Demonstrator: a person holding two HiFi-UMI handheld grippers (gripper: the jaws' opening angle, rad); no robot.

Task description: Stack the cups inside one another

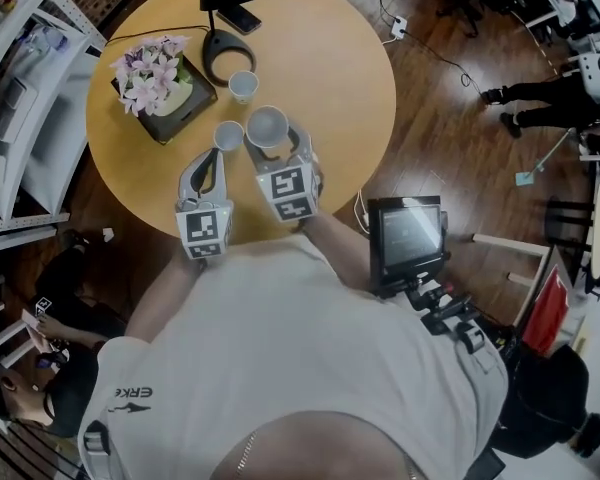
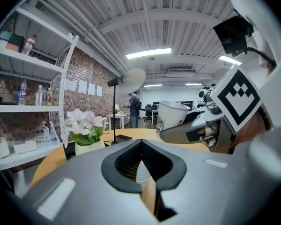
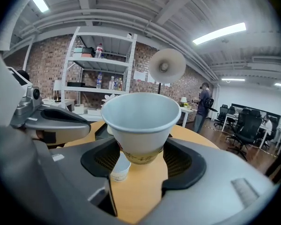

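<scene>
Cup (image 3: 139,118) sits clamped at centre frame in our right gripper (image 3: 140,153); our left gripper (image 1: 217,155), just left, is closed and empty.

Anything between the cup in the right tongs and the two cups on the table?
Nothing visible. The held cup is beside the near cup, the far cup behind; left tongs sit close beside the near cup, not over it.

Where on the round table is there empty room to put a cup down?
The table's right half is bare, from the cup in the right gripper out to the rim. The left is crowded: flowers, lamp base, phone, a small cup beside the lamp and a second cup nearer you.
</scene>
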